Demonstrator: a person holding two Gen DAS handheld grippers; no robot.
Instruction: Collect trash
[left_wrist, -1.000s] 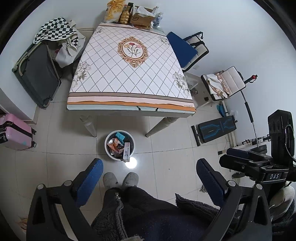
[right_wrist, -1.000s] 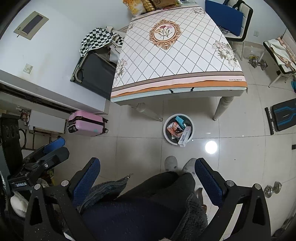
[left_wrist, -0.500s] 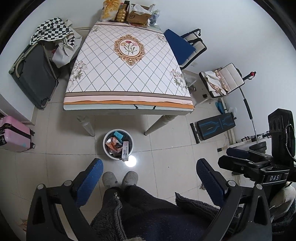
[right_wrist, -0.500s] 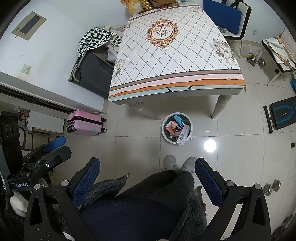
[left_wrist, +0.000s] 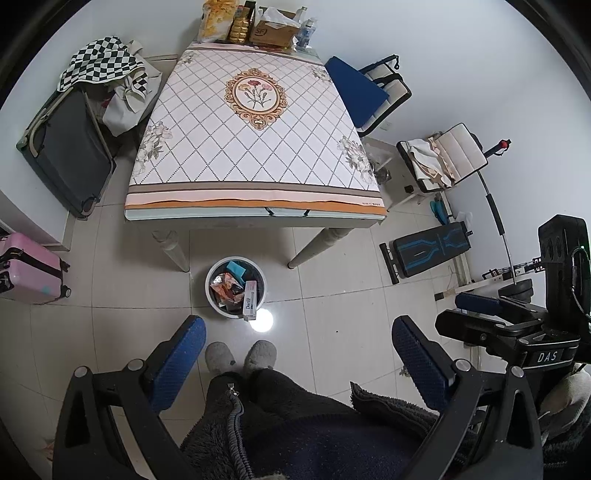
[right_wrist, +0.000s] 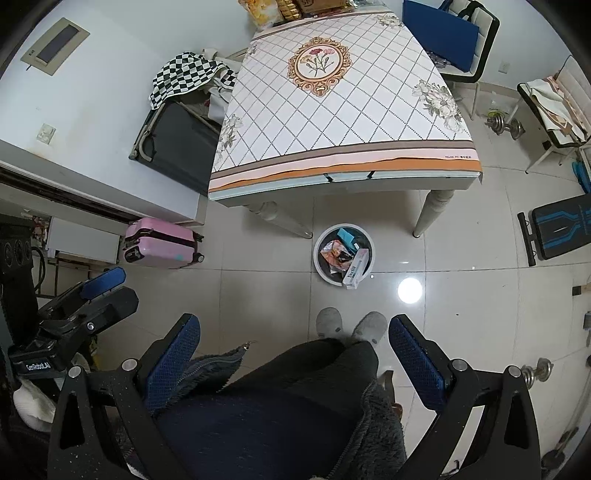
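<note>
A round white trash bin (left_wrist: 212, 293) stands on the tiled floor in front of the table, holding wrappers, a teal packet and a white box (left_wrist: 250, 300) leaning over its rim. It also shows in the right wrist view (right_wrist: 320, 271). My left gripper (left_wrist: 297, 338) is open and empty, held high above the floor over the person's legs. My right gripper (right_wrist: 293, 336) is open and empty too, at a similar height. Each gripper shows from the side in the other's view.
A table (left_wrist: 255, 147) with a patterned cloth stands behind the bin, with bags and a carton (left_wrist: 273, 29) at its far edge. Dark luggage (left_wrist: 66, 147) and a pink suitcase (left_wrist: 27, 269) lie left; chairs (left_wrist: 369, 96) and an exercise bench (left_wrist: 428, 249) right. Slippered feet (left_wrist: 240, 356) stand near the bin.
Both grippers have shifted slightly, so the table and bin drift a little in view. Both stay open and empty.
</note>
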